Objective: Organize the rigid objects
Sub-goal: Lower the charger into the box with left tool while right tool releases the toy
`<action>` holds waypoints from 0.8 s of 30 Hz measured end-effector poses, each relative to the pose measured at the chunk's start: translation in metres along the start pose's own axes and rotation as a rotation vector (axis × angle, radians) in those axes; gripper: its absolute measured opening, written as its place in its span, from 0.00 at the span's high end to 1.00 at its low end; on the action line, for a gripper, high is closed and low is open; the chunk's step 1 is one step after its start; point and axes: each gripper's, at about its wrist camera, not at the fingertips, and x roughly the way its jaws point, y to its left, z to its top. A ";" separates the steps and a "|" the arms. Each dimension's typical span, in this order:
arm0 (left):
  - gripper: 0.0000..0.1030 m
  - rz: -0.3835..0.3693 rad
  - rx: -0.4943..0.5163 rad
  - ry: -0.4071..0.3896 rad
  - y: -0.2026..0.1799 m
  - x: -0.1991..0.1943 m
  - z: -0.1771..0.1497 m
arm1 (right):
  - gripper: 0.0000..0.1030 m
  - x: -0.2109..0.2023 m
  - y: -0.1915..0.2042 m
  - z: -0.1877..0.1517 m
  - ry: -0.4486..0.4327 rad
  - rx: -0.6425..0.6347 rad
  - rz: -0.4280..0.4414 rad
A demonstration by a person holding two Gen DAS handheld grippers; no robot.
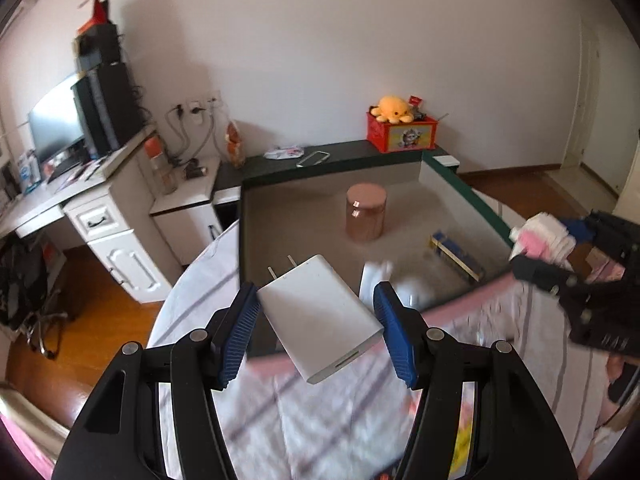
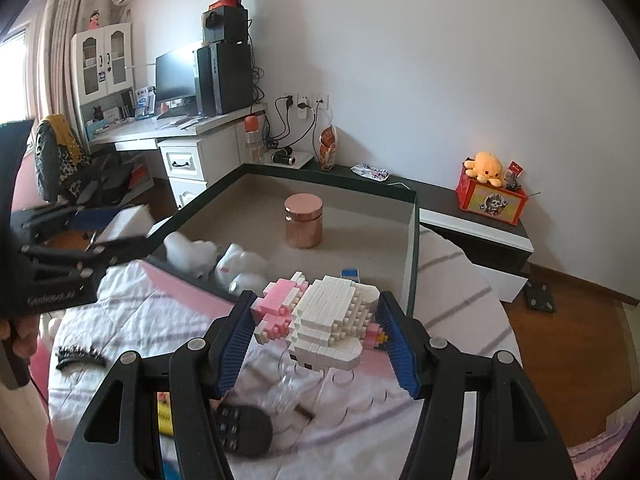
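Note:
My left gripper (image 1: 316,320) is shut on a white power adapter (image 1: 320,316) with two prongs, held above the near edge of a large open box (image 1: 460,184). My right gripper (image 2: 316,328) is shut on a white and pink brick-built figure (image 2: 324,316), held over the bed just short of the box (image 2: 412,248). Inside the box stand a rose-gold jar (image 1: 366,212) (image 2: 303,221), a blue and gold flat pack (image 1: 456,254) and white blurred items (image 2: 224,260). The right gripper shows at the right edge of the left wrist view (image 1: 560,252); the left gripper shows at the left edge of the right wrist view (image 2: 104,232).
The bed cover (image 2: 140,320) holds a black remote (image 2: 240,428), a clear plastic item (image 2: 288,384) and a dark comb-like thing (image 2: 80,354). A dark ledge behind the box carries a red box with an orange plush (image 2: 492,192). A white desk (image 2: 180,132) with a monitor stands at the left.

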 end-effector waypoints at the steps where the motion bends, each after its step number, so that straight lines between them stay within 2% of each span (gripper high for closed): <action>1: 0.41 -0.003 -0.001 0.007 0.000 0.006 0.005 | 0.39 0.008 -0.001 0.002 0.013 0.000 -0.002; 5: 0.41 -0.003 0.020 0.063 0.000 0.043 0.025 | 0.39 0.038 0.000 0.011 0.063 -0.010 0.011; 9: 0.41 0.007 0.030 0.117 -0.002 0.072 0.028 | 0.39 0.067 0.002 0.017 0.107 -0.016 0.012; 16: 0.40 0.046 0.019 0.144 0.004 0.088 0.023 | 0.39 0.083 0.003 0.012 0.134 -0.005 0.037; 17: 0.38 0.050 0.014 0.132 0.005 0.085 0.022 | 0.39 0.083 0.003 0.011 0.132 0.003 0.039; 18: 0.31 0.054 0.008 0.119 0.007 0.082 0.022 | 0.38 0.082 0.002 0.011 0.126 0.012 0.039; 19: 0.20 0.060 0.007 0.110 0.008 0.079 0.021 | 0.30 0.078 0.000 0.010 0.113 0.023 0.034; 20: 0.16 0.074 0.004 0.091 0.009 0.072 0.020 | 0.25 0.076 0.000 0.010 0.104 0.025 0.030; 23: 0.13 0.086 -0.002 0.055 0.011 0.051 0.016 | 0.22 0.061 0.000 0.010 0.077 0.035 0.029; 24: 0.09 0.087 -0.006 0.046 0.012 0.045 0.015 | 0.22 0.052 -0.001 0.009 0.069 0.046 0.033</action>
